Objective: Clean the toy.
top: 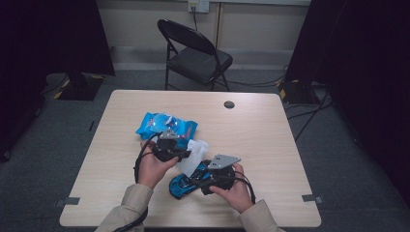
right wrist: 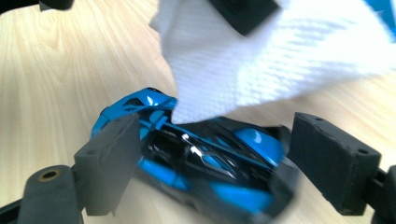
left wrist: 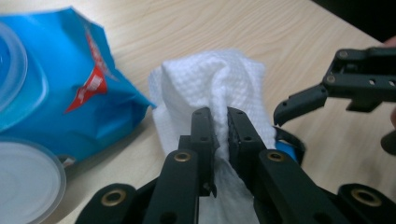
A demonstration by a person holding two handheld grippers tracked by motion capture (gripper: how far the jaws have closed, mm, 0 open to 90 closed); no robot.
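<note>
A pale wood-grain table point(top: 270, 130) stands on grey carpet between dark curtains, with a black folding chair point(top: 196, 50) beyond its far edge.

Furthest left on the table lies a glossy blue plastic pack of wet wipes point(top: 166, 125) with a round clear flip lid. It carries a red-and-white emblem, but the lettering is too blurred and too tilted to read, so no brand can be given.

Next comes the left gripper point(left wrist: 220, 122), its black jaws pressed together on a bunched white textured wet wipe point(left wrist: 210, 88), which hangs from them just above the table. The pinch takes only a narrow fold, so in my judgement the cloth could slide free under a hard rub, or drag across the wheels and snag.

To the right, the small glossy blue-and-black toy sports car point(right wrist: 205, 158) lies on the table between the foam pads point(right wrist: 109, 163) of the right gripper point(top: 205, 180). These jaws stand spread on either side of the car; the right-hand pad looks clear of it, and I cannot tell whether the left one touches. Held so loosely, the car would likely roll or skid away once the wipe presses down on it.
</note>
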